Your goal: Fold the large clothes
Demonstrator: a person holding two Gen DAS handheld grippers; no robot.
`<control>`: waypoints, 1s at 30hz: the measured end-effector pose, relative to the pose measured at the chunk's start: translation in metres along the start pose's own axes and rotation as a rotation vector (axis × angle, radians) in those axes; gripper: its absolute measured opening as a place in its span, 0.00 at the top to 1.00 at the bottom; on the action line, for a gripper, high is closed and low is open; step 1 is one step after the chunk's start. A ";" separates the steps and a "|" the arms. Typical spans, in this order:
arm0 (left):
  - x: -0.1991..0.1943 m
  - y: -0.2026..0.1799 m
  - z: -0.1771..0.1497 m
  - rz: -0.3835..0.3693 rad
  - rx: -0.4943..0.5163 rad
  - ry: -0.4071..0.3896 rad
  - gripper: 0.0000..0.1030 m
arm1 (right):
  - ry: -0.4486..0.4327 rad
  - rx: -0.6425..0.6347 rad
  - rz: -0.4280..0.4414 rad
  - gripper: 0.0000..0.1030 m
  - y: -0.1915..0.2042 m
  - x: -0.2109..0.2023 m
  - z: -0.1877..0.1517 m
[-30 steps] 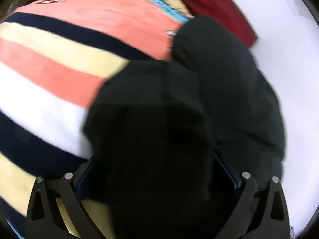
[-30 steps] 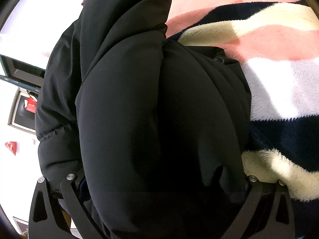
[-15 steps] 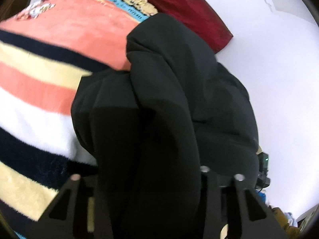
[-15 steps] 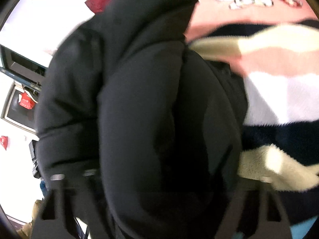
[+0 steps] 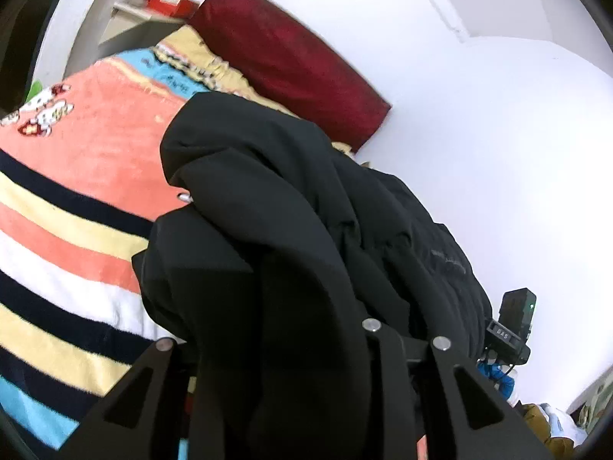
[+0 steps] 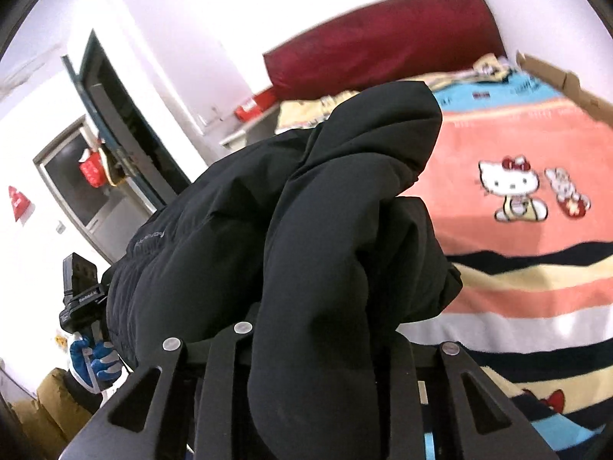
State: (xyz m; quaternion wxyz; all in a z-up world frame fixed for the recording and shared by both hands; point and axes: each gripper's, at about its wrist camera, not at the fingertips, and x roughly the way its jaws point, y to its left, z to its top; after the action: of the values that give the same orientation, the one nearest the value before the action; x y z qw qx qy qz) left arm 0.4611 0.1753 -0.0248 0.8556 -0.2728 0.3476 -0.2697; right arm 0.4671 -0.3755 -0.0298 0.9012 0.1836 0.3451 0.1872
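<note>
Black padded cloth fills the jaws of both grippers. The left gripper [image 5: 276, 349] has just been closing and now stands narrow, pinched on a thick fold of the jacket [image 5: 306, 199]; the right gripper [image 6: 314, 341] has likewise just been closing and is clamped on another fold of the same garment. The jacket hangs bunched between the two, raised off the striped blanket [image 5: 76, 230] that covers the bed, with a puffy lobe, sleeve or hood, flopping forward over the top.

By my reading the step in hand is the lift: the garment is gripped at two places and carried up so it can be spread or doubled over. The next move calls for drawing the grippers apart to pull the cloth taut, then laying it flat on the blanket before any fold.

Much is hidden. The fingertips of both grippers are buried in the cloth, so the exact hold cannot be seen. Which part each holds is unclear. Beyond lies a red pillow [image 5: 291, 61] against the white wall.
</note>
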 end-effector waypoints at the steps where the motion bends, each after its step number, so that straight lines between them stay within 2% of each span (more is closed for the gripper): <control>1: -0.007 -0.006 -0.003 -0.001 0.015 -0.009 0.77 | -0.009 -0.007 0.003 0.77 0.007 -0.006 0.000; 2: 0.005 -0.022 0.000 -0.001 0.023 -0.014 0.77 | -0.023 -0.007 0.012 0.77 0.012 -0.016 -0.005; 5: -0.015 -0.017 -0.026 -0.002 0.009 -0.005 0.77 | -0.029 0.025 0.034 0.76 0.016 -0.022 -0.026; 8: -0.021 0.001 -0.059 0.033 -0.028 0.044 0.77 | 0.011 0.062 0.029 0.76 -0.001 -0.022 -0.061; 12: -0.007 0.043 -0.106 0.101 -0.104 0.137 0.75 | 0.091 0.153 -0.013 0.75 -0.032 0.006 -0.112; 14: -0.003 0.067 -0.121 0.158 -0.143 0.164 0.65 | 0.139 0.193 -0.052 0.72 -0.048 0.019 -0.134; 17: -0.010 0.086 -0.122 0.135 -0.203 0.145 0.53 | 0.154 0.252 -0.073 0.58 -0.065 0.017 -0.152; 19: -0.015 0.088 -0.118 0.123 -0.213 0.139 0.52 | 0.153 0.262 -0.103 0.44 -0.070 0.015 -0.154; 22: -0.039 0.079 -0.133 0.119 -0.208 0.127 0.51 | 0.154 0.251 -0.154 0.37 -0.069 0.010 -0.158; 23: -0.036 0.079 -0.127 0.121 -0.205 0.123 0.51 | 0.153 0.240 -0.173 0.35 -0.066 0.007 -0.157; 25: -0.044 0.081 -0.124 0.117 -0.214 0.106 0.50 | 0.126 0.225 -0.227 0.24 -0.064 -0.004 -0.155; 27: -0.050 0.095 -0.113 0.112 -0.248 0.073 0.48 | 0.098 0.245 -0.245 0.22 -0.066 -0.019 -0.155; 30: -0.073 0.096 -0.111 0.130 -0.266 0.033 0.47 | 0.080 0.226 -0.304 0.21 -0.062 -0.041 -0.151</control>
State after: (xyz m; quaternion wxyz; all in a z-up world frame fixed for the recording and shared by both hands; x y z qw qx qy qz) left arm 0.3597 0.2593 -0.1225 0.8218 -0.3561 0.4112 -0.1695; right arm 0.3474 -0.4177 -0.1407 0.8783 0.2218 0.4232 0.0164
